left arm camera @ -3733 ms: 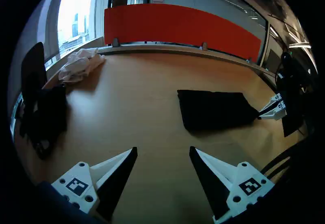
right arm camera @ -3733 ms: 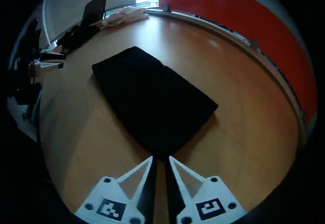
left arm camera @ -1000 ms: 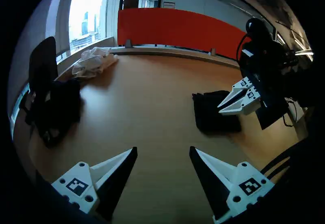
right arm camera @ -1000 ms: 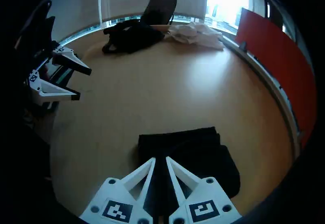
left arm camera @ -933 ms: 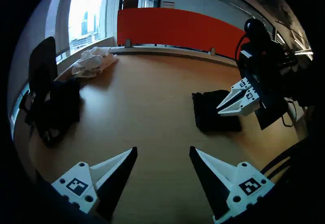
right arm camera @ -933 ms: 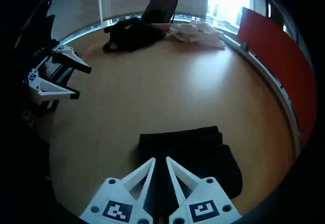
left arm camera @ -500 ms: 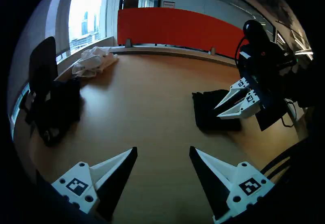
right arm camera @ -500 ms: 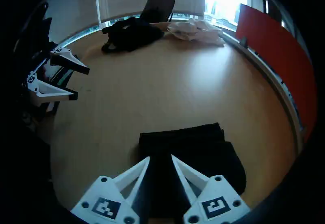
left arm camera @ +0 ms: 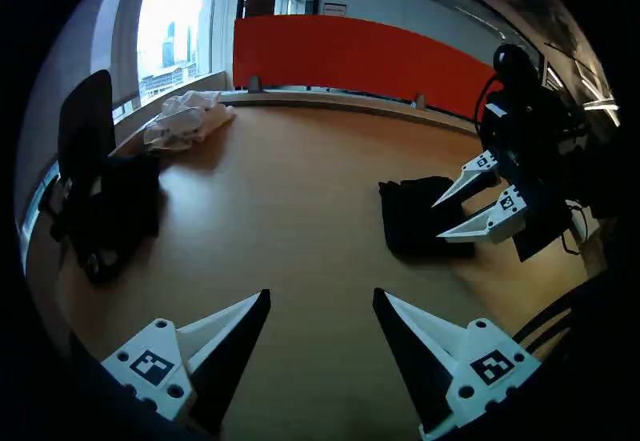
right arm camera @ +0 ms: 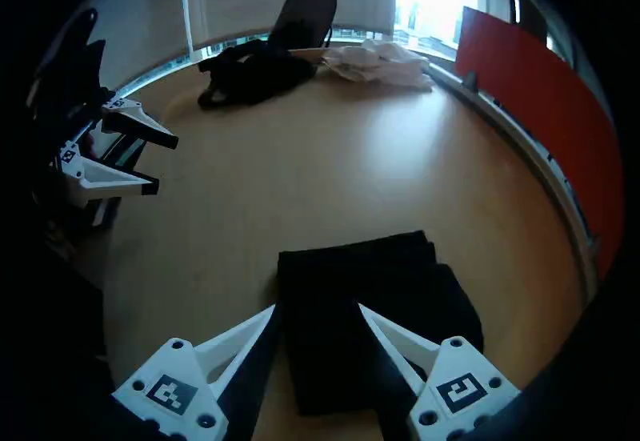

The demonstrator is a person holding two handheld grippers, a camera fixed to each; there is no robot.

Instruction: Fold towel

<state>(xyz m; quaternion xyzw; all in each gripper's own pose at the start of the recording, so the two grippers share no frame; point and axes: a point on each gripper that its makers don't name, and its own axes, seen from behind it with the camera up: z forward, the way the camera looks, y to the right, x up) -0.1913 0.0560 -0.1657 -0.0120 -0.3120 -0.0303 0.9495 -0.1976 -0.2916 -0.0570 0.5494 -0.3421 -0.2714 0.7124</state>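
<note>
A black towel [left arm camera: 412, 215] lies folded into a small thick rectangle on the wooden table [left arm camera: 288, 177]. In the right gripper view the towel [right arm camera: 384, 293] sits just ahead of my right gripper [right arm camera: 318, 313], which is open, its two fingers spread over the towel's near edge and not pressing it. The left gripper view shows that right gripper [left arm camera: 438, 221] hovering over the towel's right side, jaws apart. My left gripper [left arm camera: 320, 305] stands open above bare table, well short of the towel; it appears as the left gripper [right arm camera: 166, 166] at the table's left edge in the right gripper view.
A crumpled white cloth pile [left arm camera: 188, 115] lies at the far left of the table. A black bag [left arm camera: 112, 213] rests near a dark chair [left arm camera: 84, 133]. A red partition [left arm camera: 360, 53] runs along the table's far edge.
My right gripper was shut on the towel while folding it over; it has since opened and let go. The towel is now a smaller folded stack. The left gripper has stayed put.
</note>
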